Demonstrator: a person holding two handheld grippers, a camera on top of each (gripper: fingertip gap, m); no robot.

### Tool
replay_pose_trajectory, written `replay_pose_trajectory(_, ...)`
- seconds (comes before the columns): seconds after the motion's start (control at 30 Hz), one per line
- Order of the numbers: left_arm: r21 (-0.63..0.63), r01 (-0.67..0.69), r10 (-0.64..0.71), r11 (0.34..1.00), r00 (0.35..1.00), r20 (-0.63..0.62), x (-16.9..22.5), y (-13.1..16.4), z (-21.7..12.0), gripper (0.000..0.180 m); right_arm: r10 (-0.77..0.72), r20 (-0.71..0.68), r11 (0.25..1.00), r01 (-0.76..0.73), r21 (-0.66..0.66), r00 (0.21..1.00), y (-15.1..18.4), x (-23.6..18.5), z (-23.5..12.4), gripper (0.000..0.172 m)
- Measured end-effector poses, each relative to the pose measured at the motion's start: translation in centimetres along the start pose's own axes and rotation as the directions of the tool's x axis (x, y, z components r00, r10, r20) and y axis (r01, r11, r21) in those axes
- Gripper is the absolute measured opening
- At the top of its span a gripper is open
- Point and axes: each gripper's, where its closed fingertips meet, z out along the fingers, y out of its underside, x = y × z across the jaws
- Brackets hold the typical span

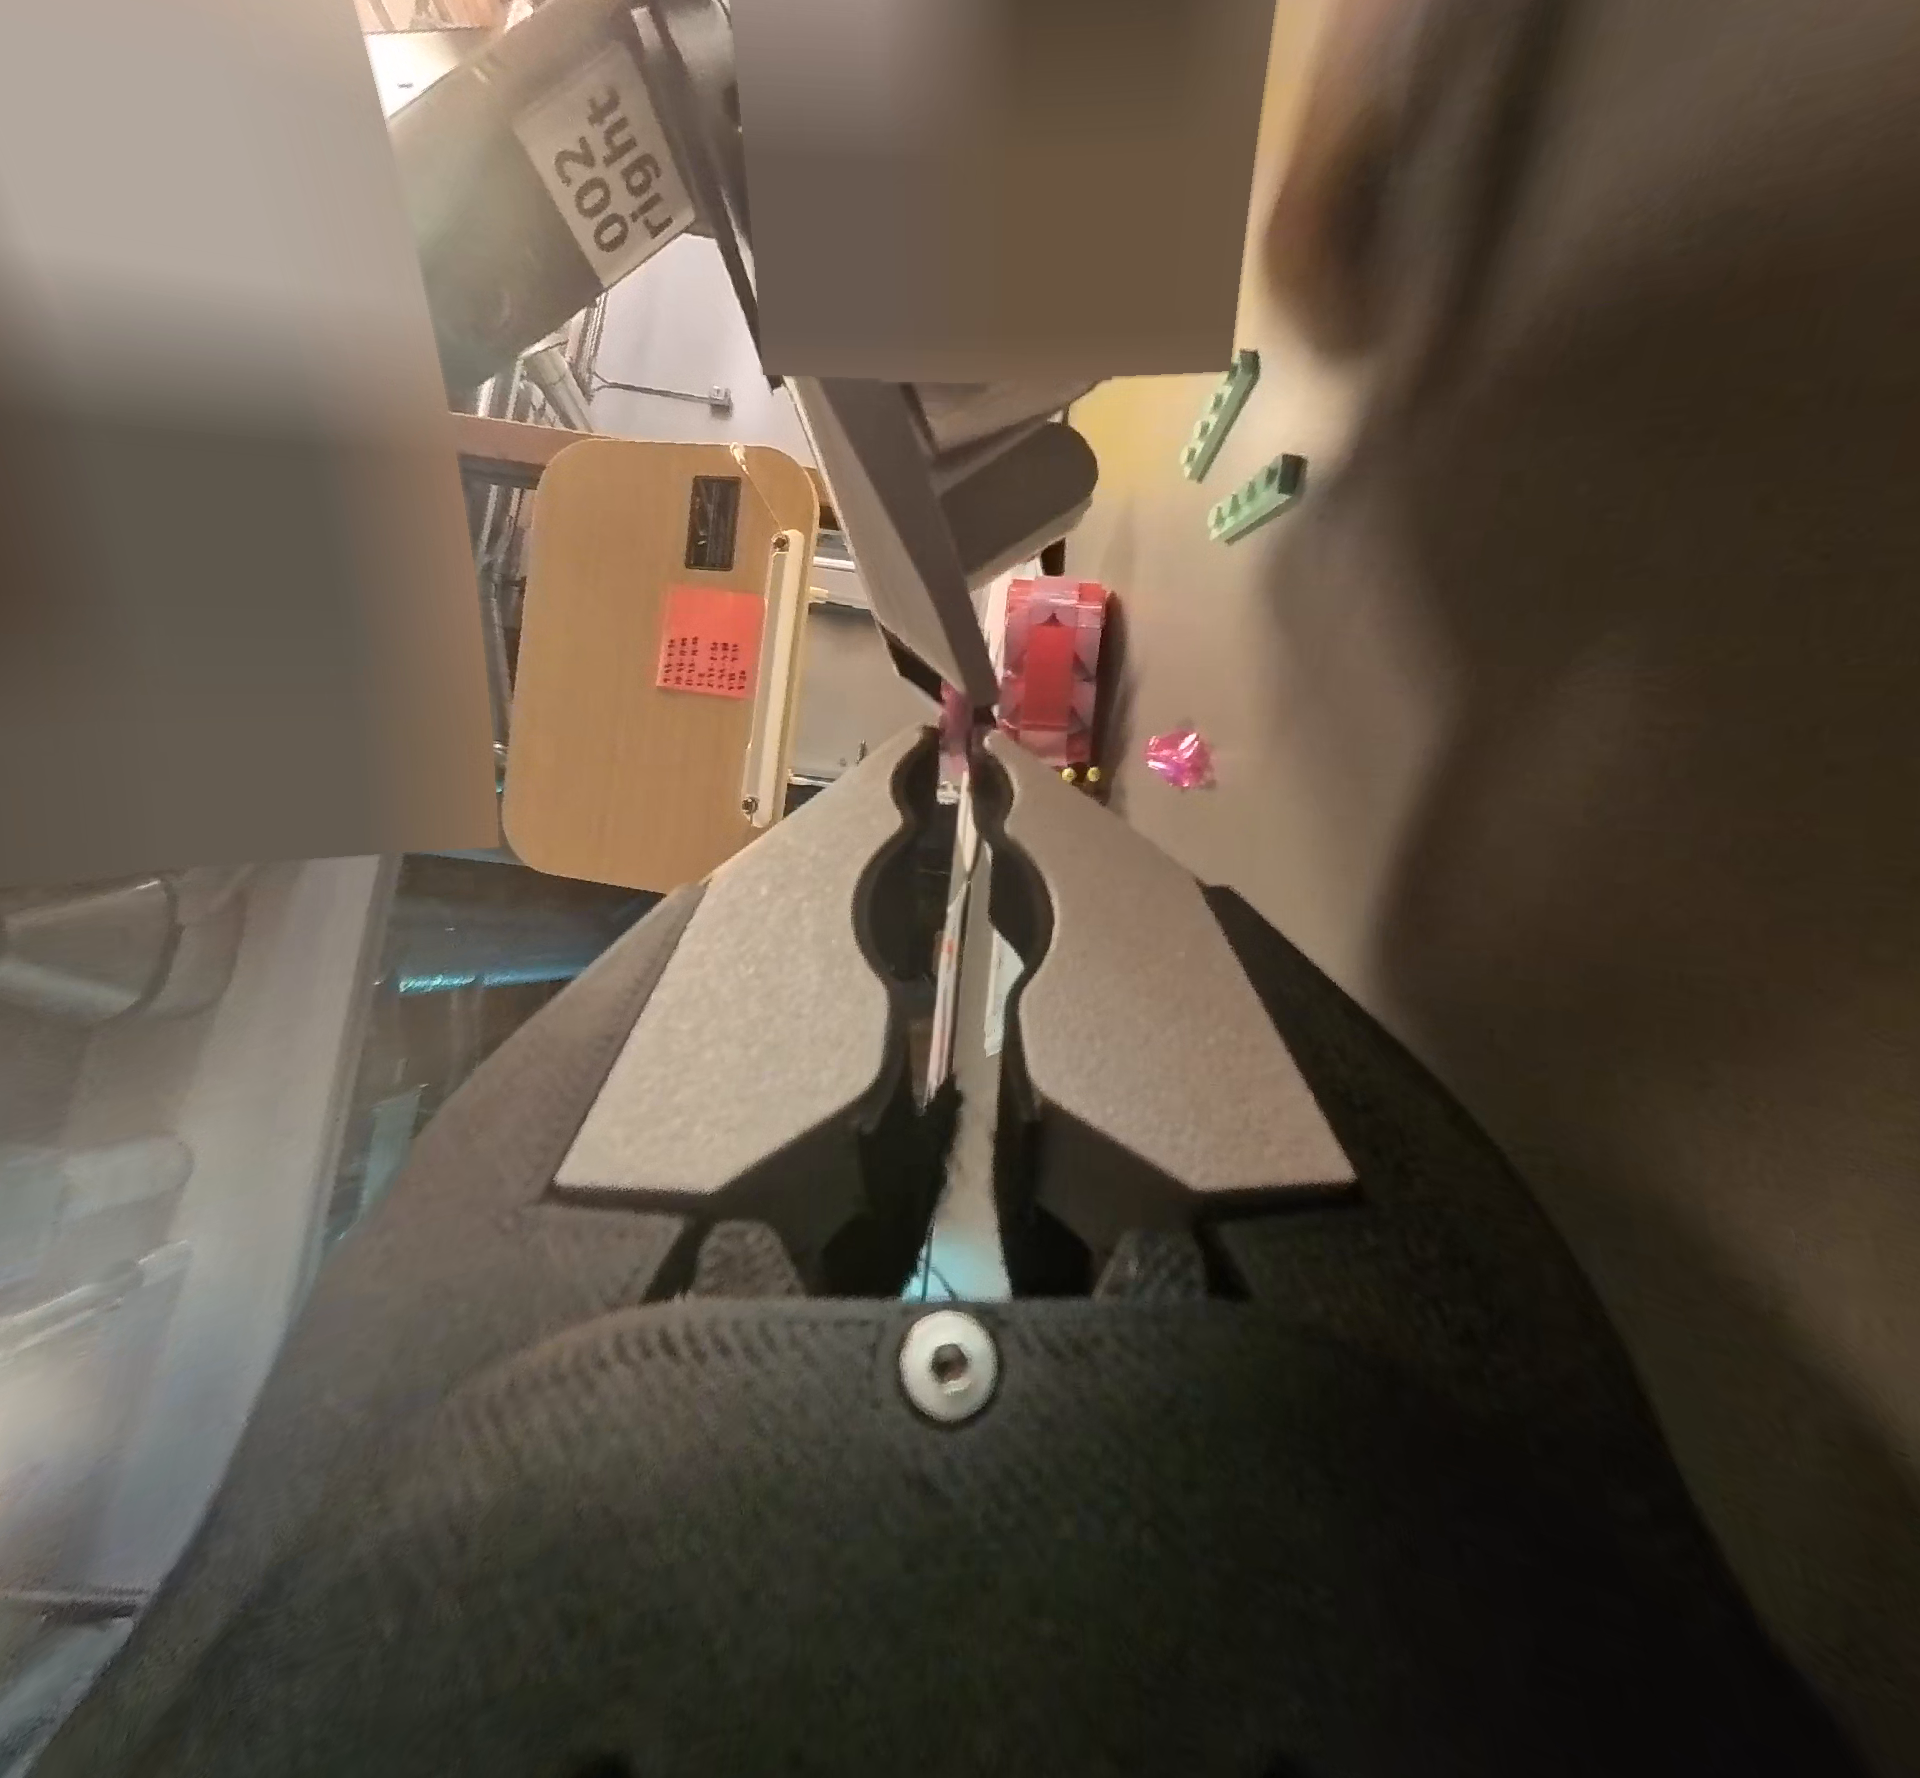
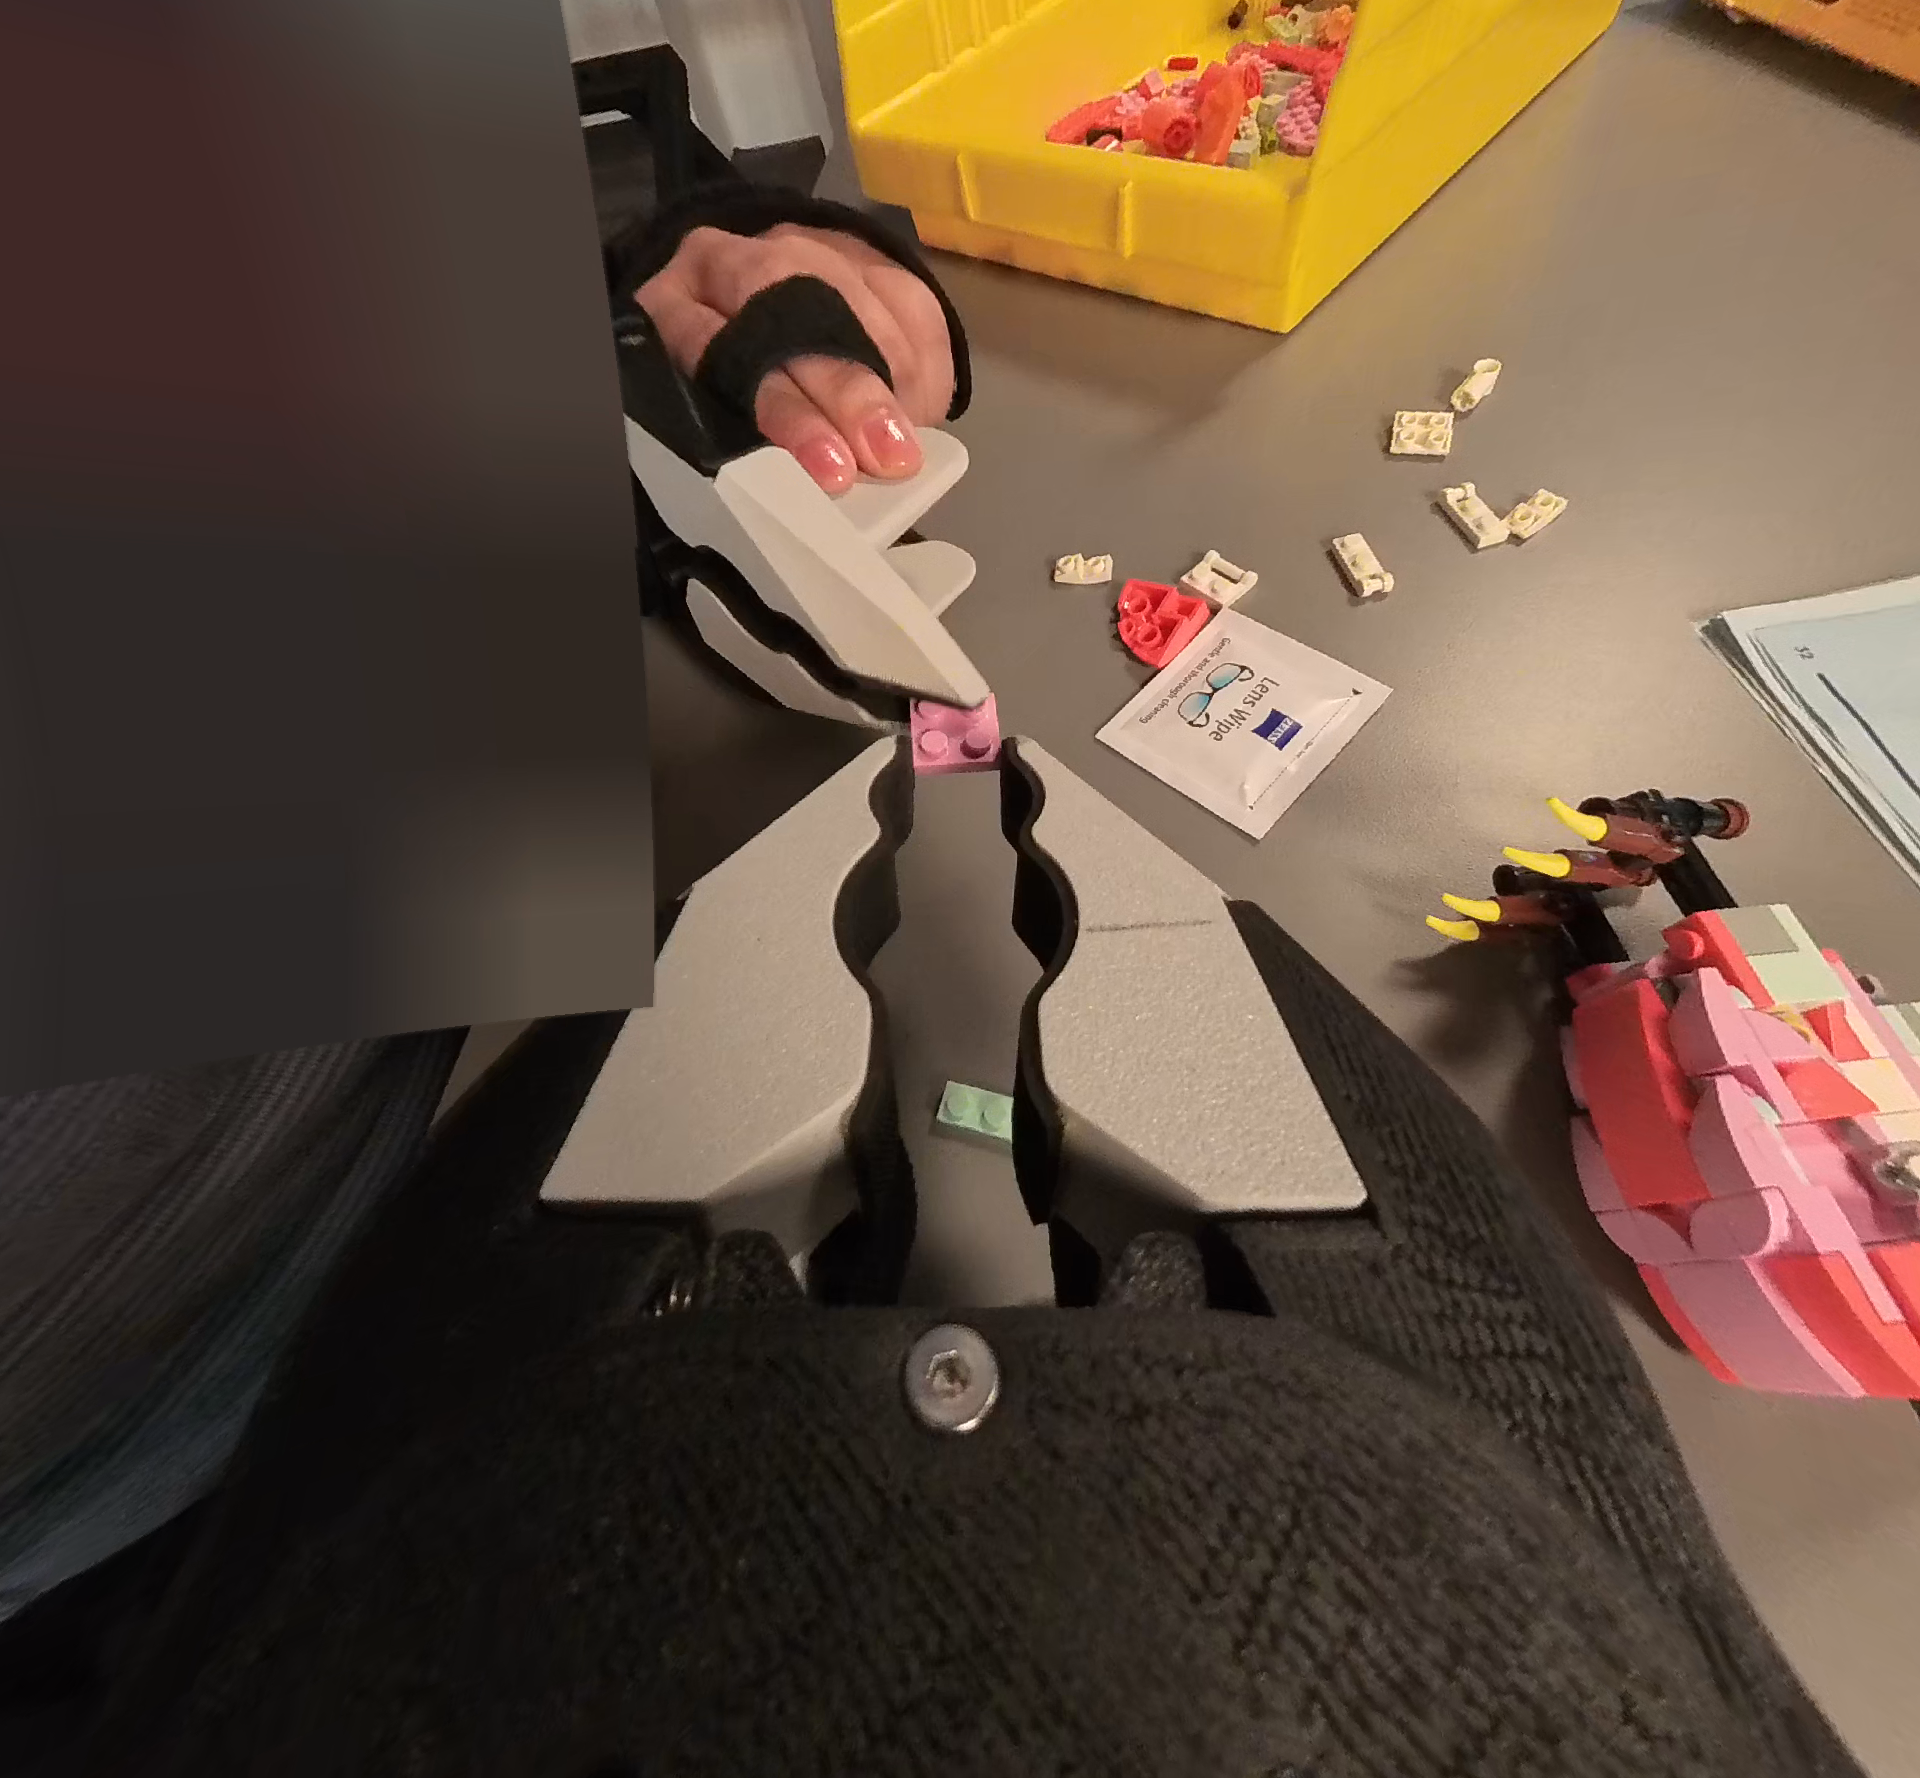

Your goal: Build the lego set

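Where bricks lie, grey tabletop point(image 2: 1558, 398)

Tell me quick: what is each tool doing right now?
Left tool: closed on the far edge of the pink plate.
Right tool: closed on the same pink plate's two sides.

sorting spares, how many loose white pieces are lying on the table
6 white pieces: one and one by the red piece, one further right, two touching, one above; a seventh looks cream.
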Motion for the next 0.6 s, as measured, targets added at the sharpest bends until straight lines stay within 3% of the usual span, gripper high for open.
replay_pose_trajectory(0.33,-0.006,-0.011,0.011,1.0,0.999,-0.05,0.6,-0.1,-0.1,0.003,-0.001,-0.015,1.0,0.0,-0.023,1.0,0.7,0.0,0.0,0.015)
replay_pose_trajectory(0.43,-0.013,-0.013,0.012,1.0,0.998,-0.065,0.8,0.0,-0.1,0.003,0.007,-0.1,0.998,-0.013,-0.056,0.995,1.2,0.8,-0.5,0.037)
replay_pose_trajectory(0.6,-0.024,-0.01,0.009,1.0,0.997,-0.072,1.0,0.1,-0.1,0.003,-0.008,-0.239,0.983,-0.036,-0.18,0.971,3.9,1.2,-2.8,0.038)
